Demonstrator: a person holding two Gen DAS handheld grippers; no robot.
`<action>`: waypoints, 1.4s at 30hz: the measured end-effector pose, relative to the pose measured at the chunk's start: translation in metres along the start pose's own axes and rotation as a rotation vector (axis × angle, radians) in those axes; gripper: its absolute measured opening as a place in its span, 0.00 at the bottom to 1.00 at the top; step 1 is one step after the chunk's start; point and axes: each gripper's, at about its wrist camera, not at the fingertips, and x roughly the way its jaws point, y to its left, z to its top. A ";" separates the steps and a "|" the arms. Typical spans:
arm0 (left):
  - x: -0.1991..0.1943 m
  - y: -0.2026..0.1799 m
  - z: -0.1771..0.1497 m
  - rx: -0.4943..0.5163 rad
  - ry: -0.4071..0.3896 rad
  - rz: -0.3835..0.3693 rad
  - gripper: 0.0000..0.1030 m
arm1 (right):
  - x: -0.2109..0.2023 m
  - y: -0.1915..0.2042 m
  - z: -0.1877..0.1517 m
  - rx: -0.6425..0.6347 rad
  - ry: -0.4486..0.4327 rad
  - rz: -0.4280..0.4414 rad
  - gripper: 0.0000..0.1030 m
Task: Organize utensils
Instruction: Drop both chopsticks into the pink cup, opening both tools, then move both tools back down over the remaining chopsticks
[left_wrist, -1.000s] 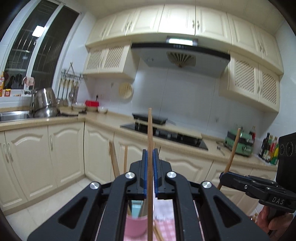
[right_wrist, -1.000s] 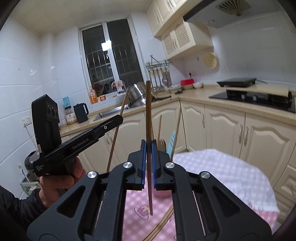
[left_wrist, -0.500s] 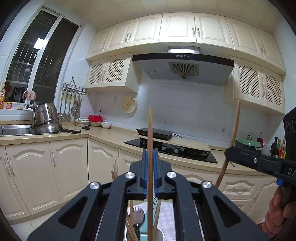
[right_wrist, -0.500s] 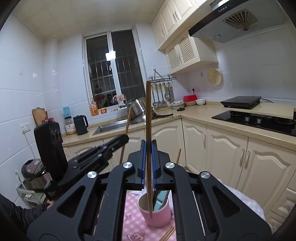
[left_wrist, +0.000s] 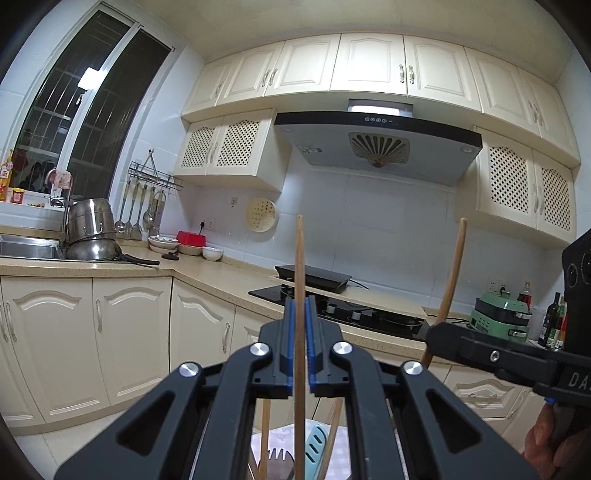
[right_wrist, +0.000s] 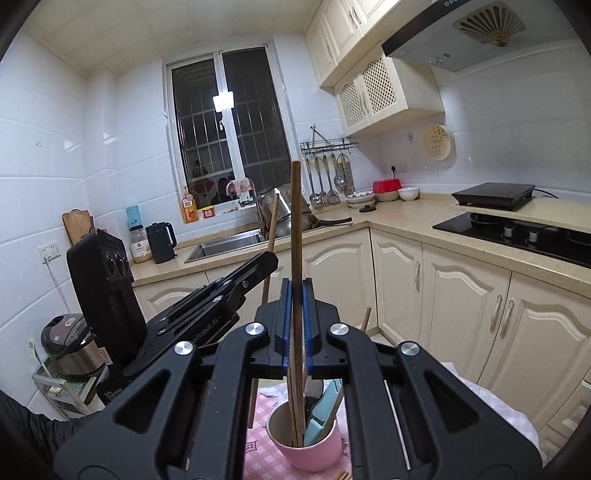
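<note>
My left gripper (left_wrist: 299, 310) is shut on an upright wooden chopstick (left_wrist: 299, 266); its lower end hangs among utensils below, a wooden fork (left_wrist: 277, 456) and a light blue spatula (left_wrist: 314, 443). My right gripper (right_wrist: 296, 291) is shut on another upright chopstick (right_wrist: 295, 229), whose lower end reaches into the pink cup (right_wrist: 310, 448) on the pink checked cloth (right_wrist: 258, 443). The cup holds chopsticks and a light blue utensil (right_wrist: 319, 417). Each gripper shows in the other's view: the right one (left_wrist: 491, 354) with its chopstick (left_wrist: 452, 280), the left one (right_wrist: 207, 299).
Cream kitchen cabinets (right_wrist: 461, 295) and a counter with a hob (right_wrist: 517, 232) and a sink (right_wrist: 225, 243) ring the room. Pots (left_wrist: 90, 232) sit by the sink. A rice cooker (right_wrist: 70, 343) stands low at the left. More chopsticks (right_wrist: 341, 475) lie on the cloth.
Both grippers have tilted up and moved over the cup, each still holding its chopstick. The right chopstick's lower end has come down into the pink cup.
</note>
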 end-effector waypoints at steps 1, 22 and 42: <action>0.004 0.001 -0.003 -0.003 0.002 0.002 0.05 | 0.002 -0.001 -0.001 0.003 0.004 -0.002 0.06; -0.015 0.015 -0.050 0.025 0.108 0.093 0.85 | 0.009 -0.041 -0.047 0.218 0.101 -0.081 0.89; -0.091 -0.017 -0.076 0.144 0.374 0.187 0.91 | -0.048 -0.041 -0.118 0.268 0.332 -0.346 0.94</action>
